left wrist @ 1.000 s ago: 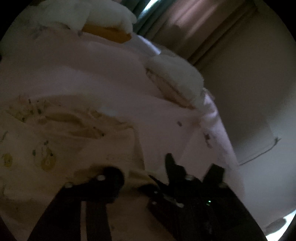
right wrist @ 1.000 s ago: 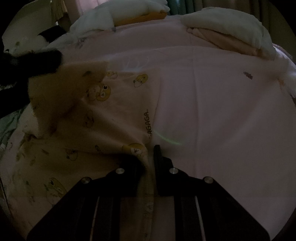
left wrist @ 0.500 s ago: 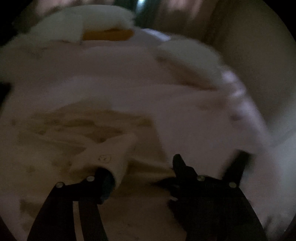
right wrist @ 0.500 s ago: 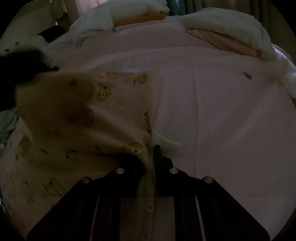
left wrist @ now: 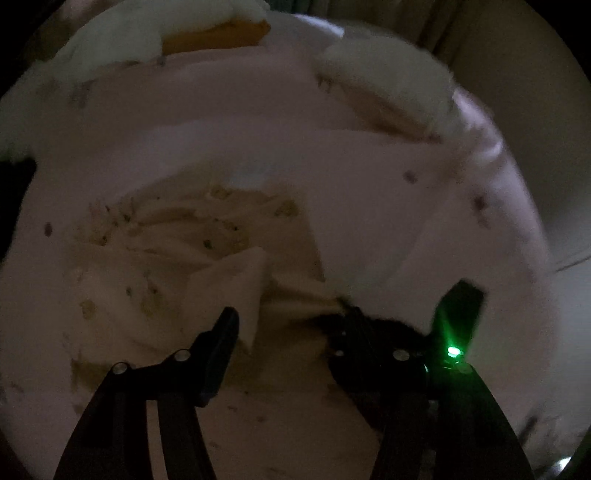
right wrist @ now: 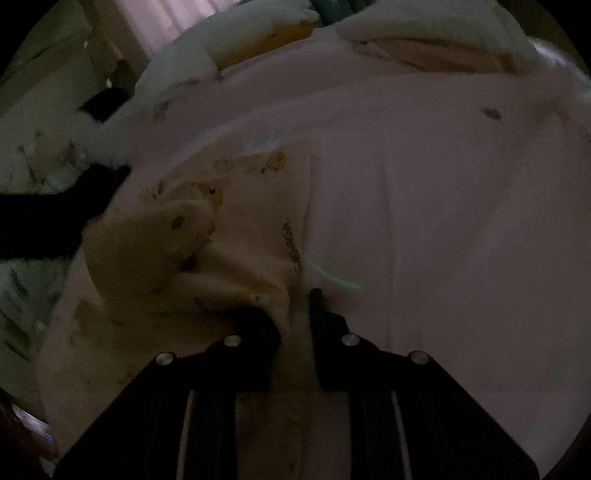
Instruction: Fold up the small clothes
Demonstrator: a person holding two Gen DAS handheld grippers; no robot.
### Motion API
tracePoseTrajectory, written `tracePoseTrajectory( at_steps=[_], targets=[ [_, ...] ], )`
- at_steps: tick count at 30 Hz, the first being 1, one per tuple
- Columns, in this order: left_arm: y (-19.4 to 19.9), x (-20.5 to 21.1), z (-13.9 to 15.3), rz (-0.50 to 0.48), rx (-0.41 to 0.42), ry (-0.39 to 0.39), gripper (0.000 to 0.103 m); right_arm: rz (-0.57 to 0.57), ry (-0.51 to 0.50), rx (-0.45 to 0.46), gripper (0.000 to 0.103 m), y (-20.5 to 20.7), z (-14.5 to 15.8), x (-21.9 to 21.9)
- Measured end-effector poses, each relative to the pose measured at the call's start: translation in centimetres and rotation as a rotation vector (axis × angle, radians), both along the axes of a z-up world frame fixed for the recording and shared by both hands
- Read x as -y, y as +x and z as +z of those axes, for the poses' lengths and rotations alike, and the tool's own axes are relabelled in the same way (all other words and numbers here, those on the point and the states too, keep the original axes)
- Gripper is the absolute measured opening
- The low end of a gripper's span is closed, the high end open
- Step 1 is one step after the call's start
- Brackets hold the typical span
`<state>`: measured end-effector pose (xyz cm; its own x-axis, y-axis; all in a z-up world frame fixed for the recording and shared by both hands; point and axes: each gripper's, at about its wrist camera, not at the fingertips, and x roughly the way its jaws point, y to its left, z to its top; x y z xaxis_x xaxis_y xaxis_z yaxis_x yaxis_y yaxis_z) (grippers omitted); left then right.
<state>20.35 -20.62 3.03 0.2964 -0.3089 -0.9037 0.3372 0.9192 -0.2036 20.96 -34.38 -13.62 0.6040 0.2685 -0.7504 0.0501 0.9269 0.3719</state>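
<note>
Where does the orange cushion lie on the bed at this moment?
The orange cushion lies at the far end of the pink bedsheet, top of both wrist views, tucked under a white pillow, well beyond the duck-print garment.

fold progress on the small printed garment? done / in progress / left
Done: the printed garment is spread on the pink sheet, with one cream flap turned over.
In hand: the right gripper has the garment's hem between its fingers, and its jaws are opening. The left gripper stands open beside the flap, gripping nothing.
Left: the garment is rumpled, not a neat packet; the remaining folds are not yet made.
</note>
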Motion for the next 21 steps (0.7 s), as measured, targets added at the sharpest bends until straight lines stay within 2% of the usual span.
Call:
tracePoseTrajectory(
  at_steps=[2, 4, 6, 7, 10, 12, 16, 19, 21],
  targets=[
    [-1.0, -0.7, 0.9, -0.022, 0.003, -0.046, 0.060, -0.004, 0.054, -0.011, 0.020, -0.6, 0.1, 0.4],
    [-1.9, -1.7, 1.7, -0.012, 0.037, -0.034, 0.060, 0.001, 0.061, -0.024, 0.020, -0.8, 0.4, 0.4],
    [-2.6, -3.1, 2.1, 0.007, 0.094, -0.003, 0.060, 0.000, 0.036, -0.043, 0.022, -1.1, 1.0, 0.1],
    [-2.8, -4.0, 2.2, 0.018, 0.119, 0.010, 0.060, 0.002, 0.018, -0.050, 0.026, -1.2, 1.5, -0.2],
    [-2.3, -6.7, 1.7, 0.063, 0.114, 0.016, 0.060, 0.040, -0.080, -0.060, 0.034, -1.5, 3.0, -2.1],
    [-1.7, -9.3, 0.7, 0.115, 0.091, -0.001, 0.060, 0.068, -0.141, -0.025, 0.039, -1.7, 4.5, -3.6],
    [-1.8, -14.0, -0.7, 0.207, 0.093, -0.014, 0.060, 0.125, -0.199, 0.058, 0.057, -1.3, 7.6, -7.3],
    [-1.9, -16.9, -1.7, 0.242, 0.110, -0.029, 0.060, 0.196, -0.262, 0.107, 0.058, -0.4, 8.6, -10.5],
    [-2.1, -18.5, -2.3, 0.270, 0.135, -0.011, 0.060, 0.291, -0.264, 0.112, 0.056, 0.5, 8.4, -13.0]
  ],
)
